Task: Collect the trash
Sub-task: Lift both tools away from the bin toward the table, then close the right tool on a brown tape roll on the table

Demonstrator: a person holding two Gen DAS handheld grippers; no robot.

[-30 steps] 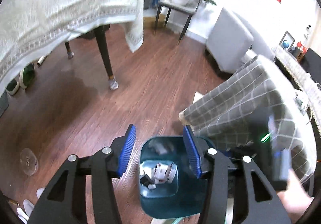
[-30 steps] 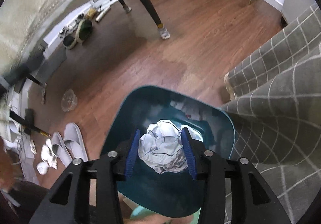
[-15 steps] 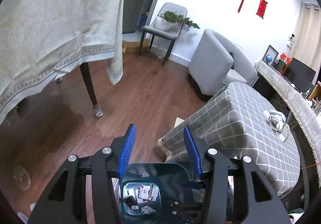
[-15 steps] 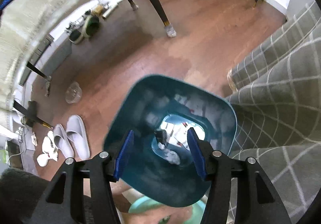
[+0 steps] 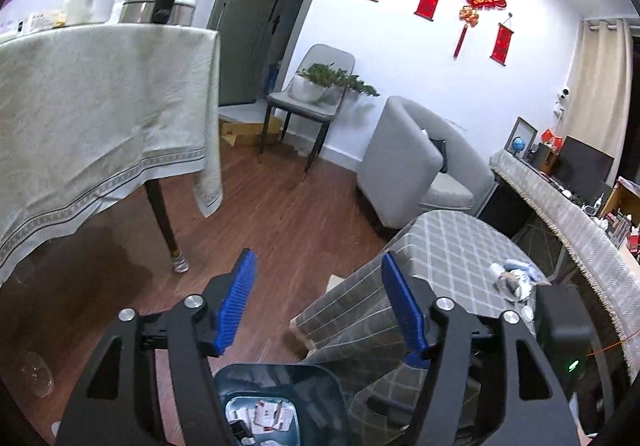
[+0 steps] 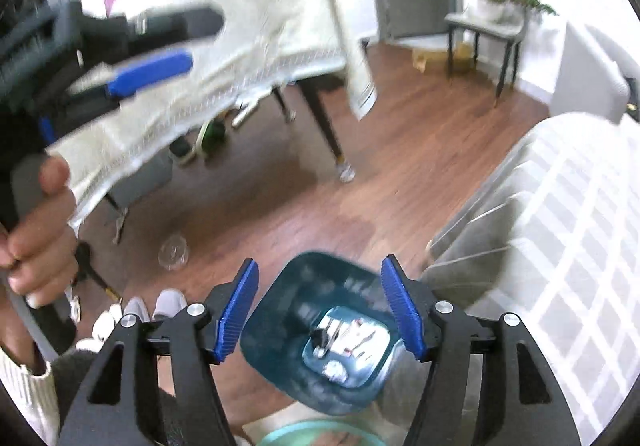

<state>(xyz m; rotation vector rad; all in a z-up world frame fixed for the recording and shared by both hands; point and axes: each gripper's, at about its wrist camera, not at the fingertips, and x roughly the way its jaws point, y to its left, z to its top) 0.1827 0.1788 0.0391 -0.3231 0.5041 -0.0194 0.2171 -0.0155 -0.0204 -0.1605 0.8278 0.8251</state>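
A dark teal trash bin (image 6: 280, 310) stands on the wood floor beside a low table with a grey checked cloth (image 5: 452, 246). Paper scraps and a crumpled paper ball (image 6: 334, 370) lie at its bottom. My right gripper (image 6: 320, 306) is open and empty, above the bin. My left gripper (image 5: 318, 300) is open and empty, raised above the bin (image 5: 320, 378) and facing the room. More crumpled trash (image 5: 514, 280) lies on the checked table. The left gripper also shows blurred in the right wrist view (image 6: 148, 74), held by a hand.
A tall table with a beige cloth (image 5: 100, 118) stands at the left, with a kettle and jug on it. A clear plastic cup (image 6: 173, 252) and white slippers (image 6: 168, 302) lie on the floor. A grey armchair (image 5: 416, 166) and a chair with a plant (image 5: 320, 94) stand at the back.
My right gripper opened and the paper ball dropped into the bin. Both grippers then rose and tilted up toward the room.
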